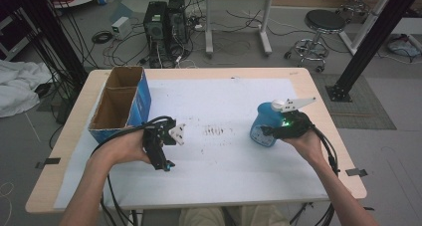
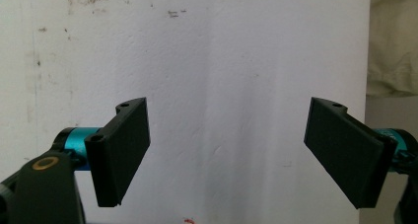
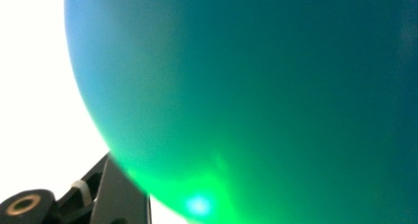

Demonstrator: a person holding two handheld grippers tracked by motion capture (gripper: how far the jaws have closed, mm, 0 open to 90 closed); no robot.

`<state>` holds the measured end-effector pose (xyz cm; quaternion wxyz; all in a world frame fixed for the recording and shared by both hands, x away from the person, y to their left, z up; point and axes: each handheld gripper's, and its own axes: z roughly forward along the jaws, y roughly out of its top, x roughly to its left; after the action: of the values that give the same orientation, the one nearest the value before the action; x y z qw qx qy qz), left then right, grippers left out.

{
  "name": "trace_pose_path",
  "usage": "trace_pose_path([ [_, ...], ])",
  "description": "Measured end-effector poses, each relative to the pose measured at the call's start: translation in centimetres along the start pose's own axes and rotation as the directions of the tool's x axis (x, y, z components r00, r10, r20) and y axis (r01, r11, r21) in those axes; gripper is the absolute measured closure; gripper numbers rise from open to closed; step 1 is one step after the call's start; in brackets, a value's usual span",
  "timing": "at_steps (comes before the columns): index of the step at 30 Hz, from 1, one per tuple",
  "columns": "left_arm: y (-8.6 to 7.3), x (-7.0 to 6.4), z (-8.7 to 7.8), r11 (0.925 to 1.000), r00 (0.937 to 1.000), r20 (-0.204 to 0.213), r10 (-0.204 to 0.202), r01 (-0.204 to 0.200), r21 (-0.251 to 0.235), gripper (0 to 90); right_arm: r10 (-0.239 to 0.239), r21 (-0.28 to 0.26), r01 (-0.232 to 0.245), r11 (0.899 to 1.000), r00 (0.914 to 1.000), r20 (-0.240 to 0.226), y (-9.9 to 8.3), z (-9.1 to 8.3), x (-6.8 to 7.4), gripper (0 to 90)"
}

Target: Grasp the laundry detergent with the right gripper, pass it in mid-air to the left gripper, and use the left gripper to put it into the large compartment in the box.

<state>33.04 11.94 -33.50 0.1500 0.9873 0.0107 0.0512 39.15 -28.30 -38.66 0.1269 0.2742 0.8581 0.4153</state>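
From the high view, a blue bottle [image 1: 263, 124] stands upright on the white mat [image 1: 224, 156] at the table's right side, its white cap up. The right gripper [image 1: 271, 131] presses against its right flank — far nearer than the left gripper [image 1: 166, 149], which hovers well apart beside the cardboard box [image 1: 119, 104].

In the left gripper view, the jaws stand spread wide over bare mat, holding nothing.

In the right gripper view, the bottle's curved blue wall [image 3: 246, 86] sits right against the camera, one jaw edging out below it — whether the jaws clamp it, I cannot tell.
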Motion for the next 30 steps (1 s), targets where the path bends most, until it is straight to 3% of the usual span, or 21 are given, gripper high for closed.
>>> trace_pose_path([
  [7,0.5,0.2,-1.0,0.9996,0.9998,0.004,-0.017,0.017,-0.023,17.6,0.003,-0.006,-0.003,1.0,1.0,-0.005,0.0,0.0,-0.2,47.2],
  [11,1.4,0.6,-2.4,0.9988,0.9998,-0.003,-0.022,0.022,-0.043,17.7,-0.005,-0.003,0.005,1.0,0.9999,-0.009,0.1,-0.1,-0.2,47.3],
  [19,4.5,2.1,-6.3,0.9915,0.9968,-0.021,-0.078,0.075,-0.106,17.9,-0.086,-0.02,0.085,0.996,0.9928,-0.083,1.9,-0.9,0.7,47.7],
  [24,6.8,3.1,-8.1,0.9845,0.9931,0.0,-0.118,0.116,-0.131,17.9,-0.14,-0.019,0.139,0.99,0.9737,-0.179,3.6,-0.9,1.2,47.7],
  [25,6.8,3.1,-8.1,0.9845,0.9931,0.0,-0.118,0.116,-0.131,17.9,-0.14,-0.019,0.139,0.99,0.9737,-0.179,3.6,-0.9,1.2,47.7],
  [26,7.4,3.4,-8.5,0.9832,0.9921,0.002,-0.126,0.125,-0.133,17.9,-0.184,-0.021,0.183,0.983,0.9586,-0.218,4.4,-0.7,1.5,47.6],
  [27,7.7,3.5,-8.7,0.9827,0.9913,0.003,-0.131,0.131,-0.132,17.9,-0.184,-0.021,0.183,0.983,0.9586,-0.218,4.4,-0.7,1.5,47.6],
  [28,8.7,3.9,-9.1,0.9837,0.9909,-0.001,-0.135,0.134,-0.12,17.9,-0.207,-0.02,0.209,0.978,0.9474,-0.244,5.1,-0.6,1.9,47.6],
  [29,8.7,3.9,-9.1,0.9837,0.9909,-0.001,-0.135,0.134,-0.12,17.9,-0.207,-0.02,0.209,0.978,0.9474,-0.244,5.1,-0.6,1.9,47.6],
  [30,9.6,4.1,-9.2,0.9853,0.9903,0.0,-0.139,0.138,-0.101,17.8,-0.232,-0.02,0.235,0.972,0.9353,-0.267,5.8,-0.3,2.4,47.6],
])
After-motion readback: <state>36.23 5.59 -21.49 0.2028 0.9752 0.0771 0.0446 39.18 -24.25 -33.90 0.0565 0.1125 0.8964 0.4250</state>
